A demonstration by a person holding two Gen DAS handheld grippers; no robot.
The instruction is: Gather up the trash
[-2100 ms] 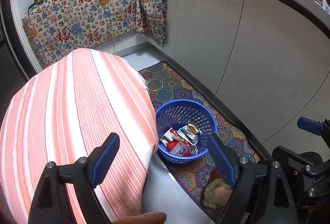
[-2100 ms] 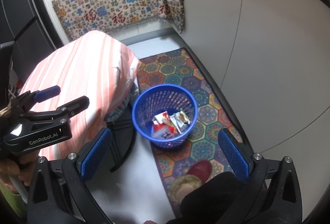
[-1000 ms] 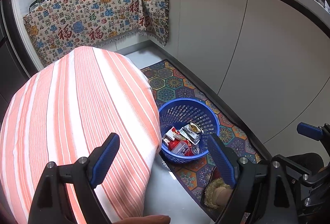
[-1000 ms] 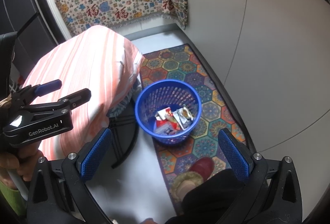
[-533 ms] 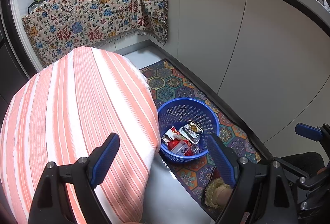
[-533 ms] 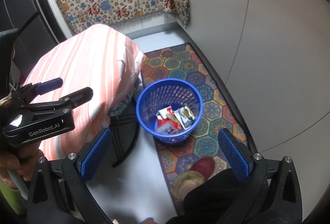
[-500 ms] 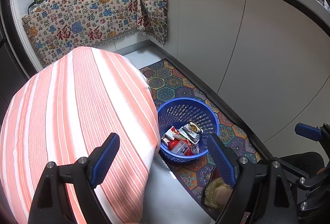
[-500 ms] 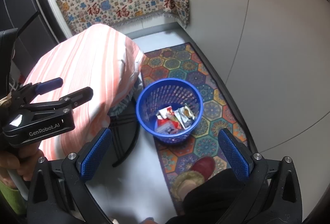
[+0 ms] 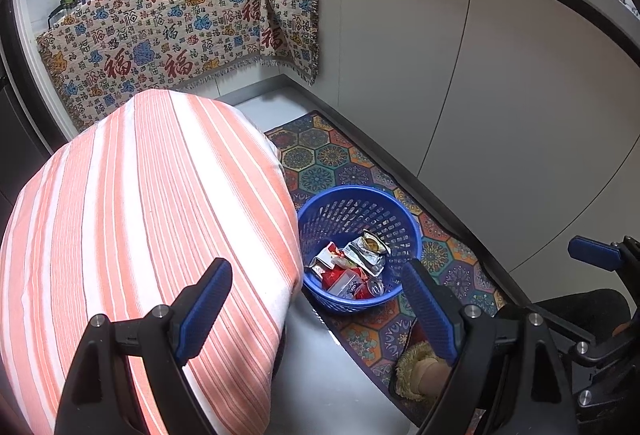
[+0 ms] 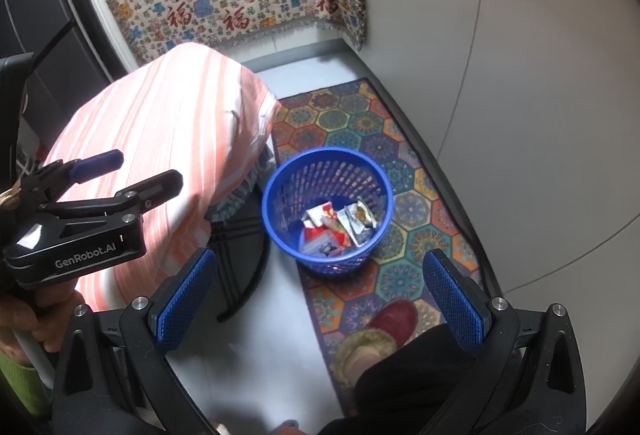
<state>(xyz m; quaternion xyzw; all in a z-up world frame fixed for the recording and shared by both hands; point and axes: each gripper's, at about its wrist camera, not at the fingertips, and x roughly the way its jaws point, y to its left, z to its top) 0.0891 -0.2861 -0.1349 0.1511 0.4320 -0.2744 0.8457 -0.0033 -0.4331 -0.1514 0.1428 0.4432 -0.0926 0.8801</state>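
A blue plastic basket (image 9: 400, 213) stands on a patterned floor mat and holds several crumpled wrappers (image 9: 352, 263). It also shows in the right wrist view (image 10: 280, 211), with the wrappers (image 10: 338, 225) at its bottom. My left gripper (image 9: 316, 309) is open and empty, held above the table edge and the basket. It shows from the side in the right wrist view (image 10: 136, 175). My right gripper (image 10: 320, 295) is open and empty, above the floor in front of the basket.
A round table with an orange striped cloth (image 9: 140, 235) stands left of the basket. White cabinets (image 9: 500, 75) run along the right. A patterned cloth (image 9: 180, 31) hangs over the far counter. The mat (image 10: 360, 123) lies on the floor. The person's slippered foot (image 10: 376, 339) is near the basket.
Both views shifted only slightly. The grippers stay open and empty, and the basket and its wrappers have not moved.
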